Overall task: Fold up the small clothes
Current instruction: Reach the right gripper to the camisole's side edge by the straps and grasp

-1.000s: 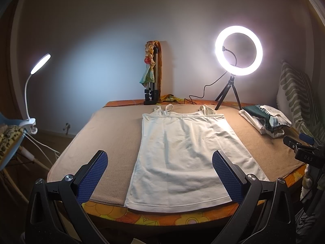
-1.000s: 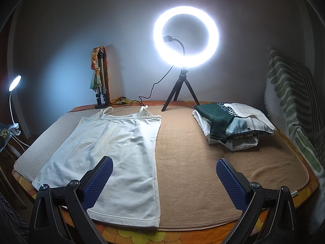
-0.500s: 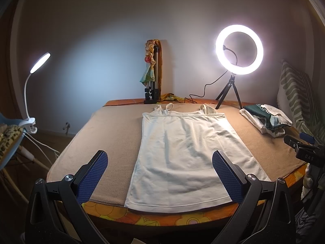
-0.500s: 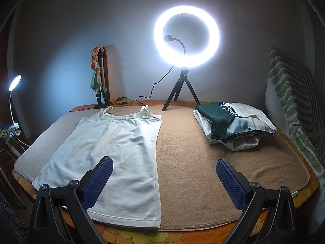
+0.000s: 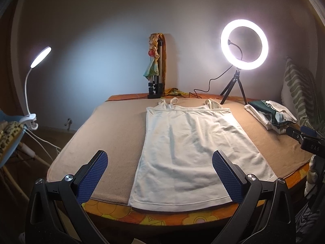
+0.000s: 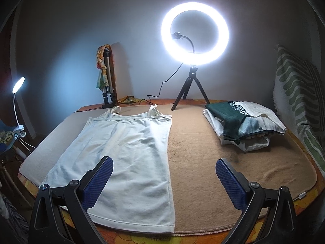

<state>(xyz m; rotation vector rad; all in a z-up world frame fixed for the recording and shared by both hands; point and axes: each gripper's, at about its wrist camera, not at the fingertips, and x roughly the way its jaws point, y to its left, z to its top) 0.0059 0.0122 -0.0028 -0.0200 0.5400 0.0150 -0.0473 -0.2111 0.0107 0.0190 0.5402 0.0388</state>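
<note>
A white strappy tank top [image 5: 191,148] lies spread flat on the tan blanket [image 5: 113,134], straps toward the wall and hem at the near table edge. My left gripper [image 5: 159,168] hovers open over the hem, with nothing between its blue pads. In the right wrist view the same tank top [image 6: 130,152] lies at the left. My right gripper [image 6: 163,178] is open above the top's right side seam and holds nothing. The right gripper's tip shows at the right edge of the left wrist view.
A stack of folded clothes [image 6: 243,124] sits at the back right. A ring light on a tripod [image 6: 195,34] and a folded tripod [image 6: 107,81] stand by the wall. A clip lamp [image 5: 34,77] is left of the table. A striped cushion [image 6: 296,93] leans at the right.
Both grippers have drifted very slightly; the tank top and everything on the table stay where they were.
</note>
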